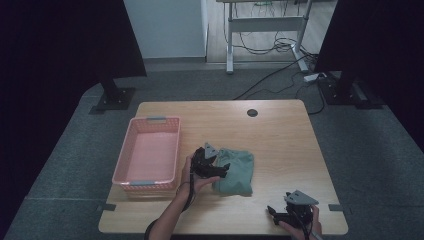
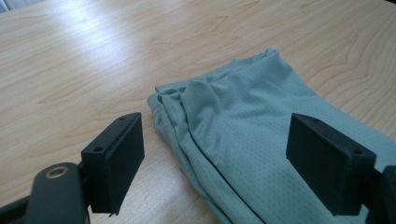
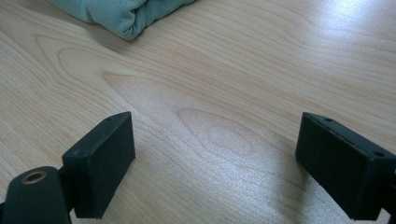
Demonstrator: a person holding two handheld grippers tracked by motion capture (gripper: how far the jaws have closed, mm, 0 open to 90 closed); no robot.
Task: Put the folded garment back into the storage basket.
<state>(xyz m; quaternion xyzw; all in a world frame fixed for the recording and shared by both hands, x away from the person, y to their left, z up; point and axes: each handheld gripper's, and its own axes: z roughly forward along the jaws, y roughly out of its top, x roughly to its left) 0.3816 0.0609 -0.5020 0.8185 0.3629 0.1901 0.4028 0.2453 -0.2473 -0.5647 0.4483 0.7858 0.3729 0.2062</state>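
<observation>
Two grippers stand with jaws wide apart. The left gripper (image 1: 212,165) hovers at the left edge of the folded green mesh garment (image 1: 236,171), which lies mid-table just right of the pink basket (image 1: 149,152); the right gripper (image 1: 292,210) waits over bare wooden table (image 1: 280,135). A shallow pinch would likely catch only the top layer, so the fold could fall open when lifted.
</observation>
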